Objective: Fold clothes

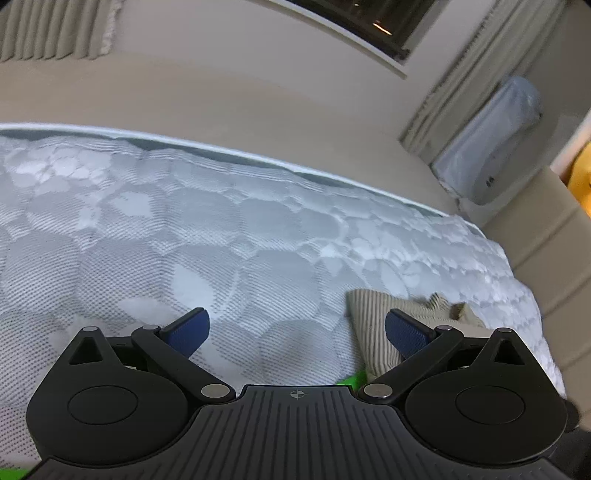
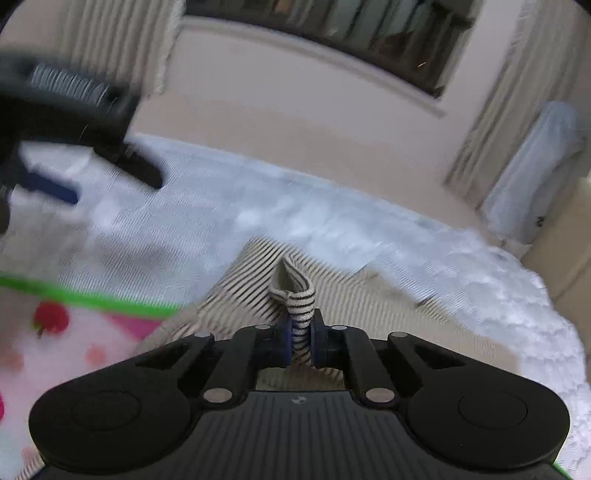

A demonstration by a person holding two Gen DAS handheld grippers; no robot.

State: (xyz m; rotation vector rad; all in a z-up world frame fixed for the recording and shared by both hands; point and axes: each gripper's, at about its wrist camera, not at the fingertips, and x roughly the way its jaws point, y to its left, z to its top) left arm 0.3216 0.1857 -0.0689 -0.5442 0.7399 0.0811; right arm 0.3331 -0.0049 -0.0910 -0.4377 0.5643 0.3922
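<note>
A beige garment with thin dark stripes lies on the white quilted mattress. My right gripper is shut on a pinched fold of this striped garment and holds it lifted just above the rest of the cloth. In the left wrist view the same striped garment shows at the lower right. My left gripper is open and empty above the mattress, its right finger beside the garment's edge. The left gripper also appears blurred at the upper left of the right wrist view.
A pink and white mat with red fruit prints and a green border lies at the lower left. A beige wall, curtains and a window are behind the bed. A plastic-wrapped appliance stands at the right.
</note>
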